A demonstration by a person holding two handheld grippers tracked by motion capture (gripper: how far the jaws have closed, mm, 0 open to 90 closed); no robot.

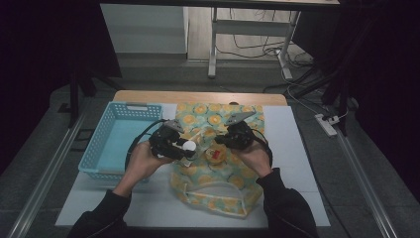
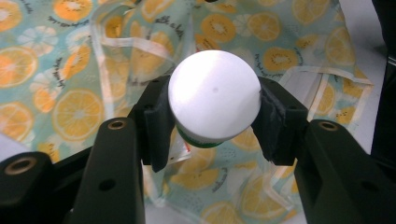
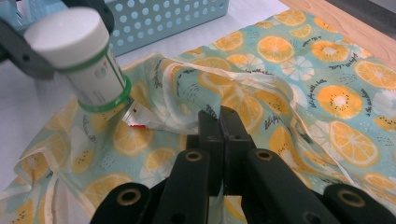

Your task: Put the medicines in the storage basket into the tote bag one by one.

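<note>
A white-capped bottle [image 2: 214, 95] with a green band is clamped by its neck between the pads of my left gripper [image 2: 212, 119]. It hangs tilted over the orange-slice print cloth bag [image 1: 218, 188], close to the bag's raised edge. In the high view the left gripper [image 1: 184, 148] and bottle [image 1: 188, 146] are at the bag's left side. My right gripper [image 3: 219, 126] is shut on a fold of the bag's fabric [image 3: 261, 88] and holds it up; in the high view this gripper [image 1: 220, 142] faces the left one. A small red-and-white packet [image 3: 137, 119] lies in the bag under the bottle [image 3: 79, 51].
An empty light-blue perforated basket [image 1: 106, 134] stands left of the bag, near my left hand; its wall [image 3: 163, 18] is behind the bottle. Bag and basket rest on a white mat [image 1: 297, 163] over a wooden table [image 1: 198, 96]. Desk legs and cables lie beyond.
</note>
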